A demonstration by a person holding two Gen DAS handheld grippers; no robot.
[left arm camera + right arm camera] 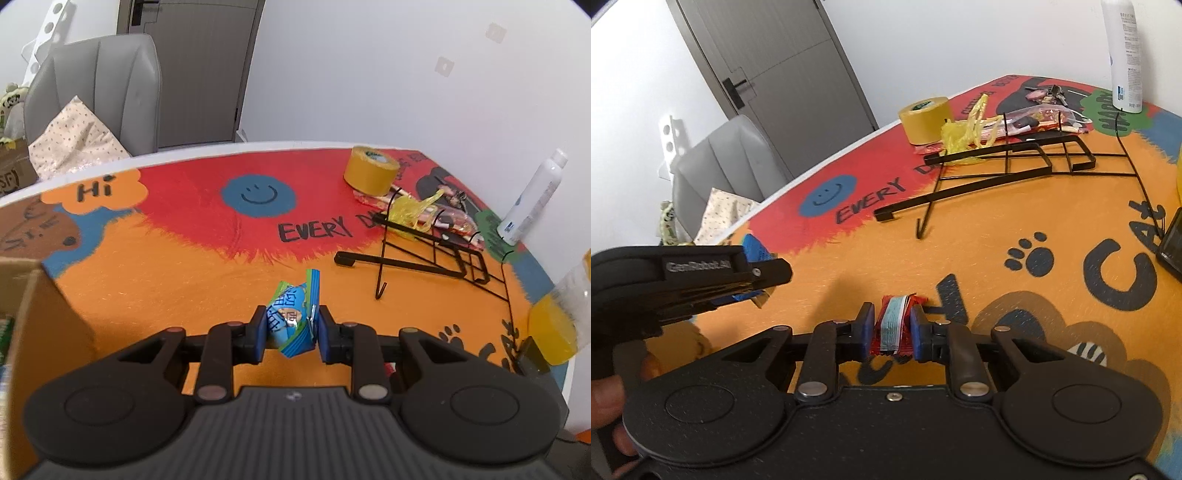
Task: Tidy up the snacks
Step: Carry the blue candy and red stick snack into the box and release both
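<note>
The tablecloth (184, 280) reads "Hi", "EVERY", "CAT"; the left gripper (753, 273) reads "GenRobot.AI".

Desk (155, 280): round-edged top under a bright printed cover, orange at the near side and red farther back, with a blue smiley, "Hi", "EVERY", paw prints and "CAT".
Tape roll (370, 170): wide yellow roll standing on the red part, near the far edge.
Wire rack (436, 258): black, lying flat on the desk, just beside the roll.
Snack packets (448, 218): clear and red wrappers with a yellow crinkled bag, between roll and rack, partly under the rack's wires.
White bottle (532, 199): upright at the far right edge.
Juice bottle (554, 328): orange liquid, at the near right edge.
Cardboard box (40, 314): at the left edge.
</note>
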